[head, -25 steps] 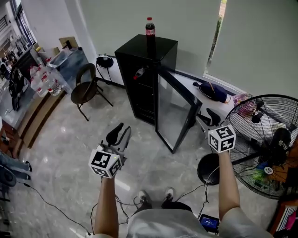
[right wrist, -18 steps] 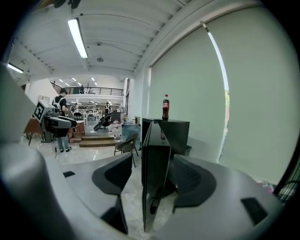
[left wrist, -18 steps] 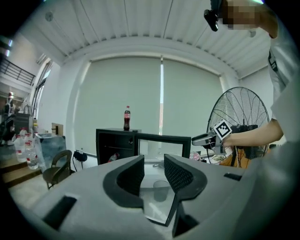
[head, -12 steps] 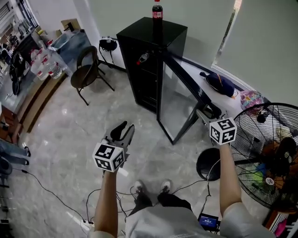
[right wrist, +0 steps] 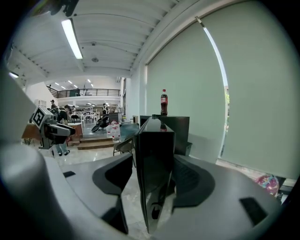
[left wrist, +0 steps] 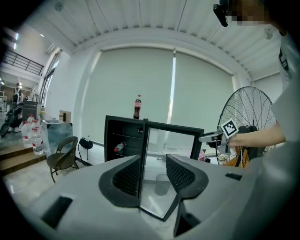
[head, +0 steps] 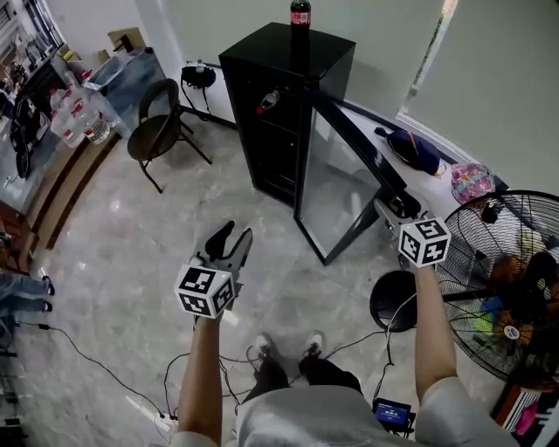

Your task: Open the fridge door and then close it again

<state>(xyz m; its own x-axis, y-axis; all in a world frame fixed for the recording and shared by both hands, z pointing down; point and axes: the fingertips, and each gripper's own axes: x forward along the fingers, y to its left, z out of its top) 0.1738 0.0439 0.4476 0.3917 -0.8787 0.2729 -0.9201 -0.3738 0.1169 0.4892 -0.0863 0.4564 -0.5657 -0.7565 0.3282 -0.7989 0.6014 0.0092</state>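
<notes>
The black fridge point(head: 279, 105) stands by the wall with a cola bottle point(head: 300, 13) on top. Its glass door point(head: 336, 188) is swung wide open toward me. My right gripper point(head: 395, 208) is at the door's free upper corner. In the right gripper view the door's edge point(right wrist: 154, 154) stands between the jaws of the right gripper point(right wrist: 152, 173), with a thin gap on the left side, so it is open. My left gripper point(head: 232, 237) hangs over the floor, well short of the fridge point(left wrist: 123, 136). Its jaws have just been opening, and the left gripper point(left wrist: 153, 171) holds nothing.
A large floor fan point(head: 502, 279) stands at the right, a round black stool point(head: 393, 301) below my right hand. A folding chair point(head: 157, 131) is left of the fridge. Bags point(head: 415, 150) lie by the window and cables point(head: 105, 375) cross the floor.
Both grippers have sunk lower. The right one has come up to the door's edge. The left jaws have spread wider. The door's angle looks unchanged.
</notes>
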